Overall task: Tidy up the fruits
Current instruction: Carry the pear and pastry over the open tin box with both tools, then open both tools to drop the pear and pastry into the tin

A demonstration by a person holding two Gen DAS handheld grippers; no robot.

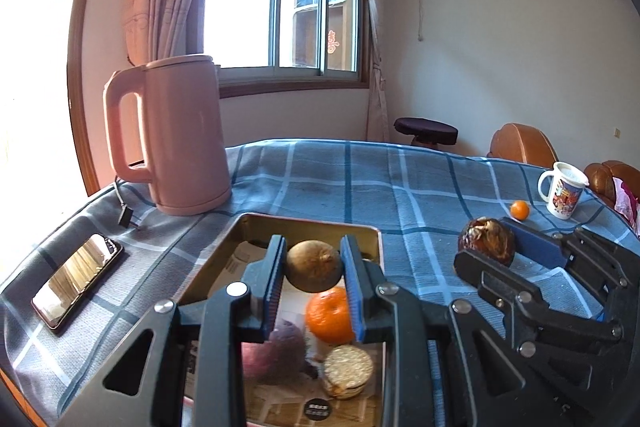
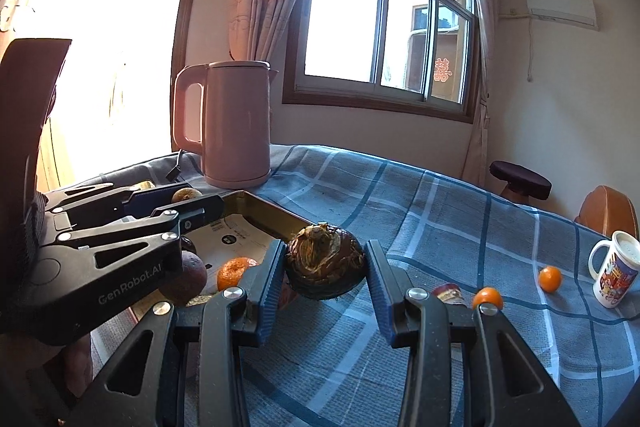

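Over on the left we have the pink kettle (image 1: 180,135) standing behind the gold tin tray (image 1: 248,227), and our left gripper (image 1: 312,267) is clenched on a brown round fruit (image 1: 314,265), carried above the tray's far end; beneath it in the tray lie an orange mandarin (image 1: 330,315), a purple fruit (image 1: 280,347) and a round biscuit (image 1: 348,371); moving right, our right gripper (image 2: 325,263) is clamped on a dark husky fruit (image 2: 325,261), held over the blue checked cloth (image 2: 440,227) just beside the tray's right wall; so we judge both are mid-delivery; next the left needs lowering into a free patch and letting go, the right a shift leftward over the rim first; further right two small oranges (image 2: 550,279) wait near the mug (image 2: 612,271).
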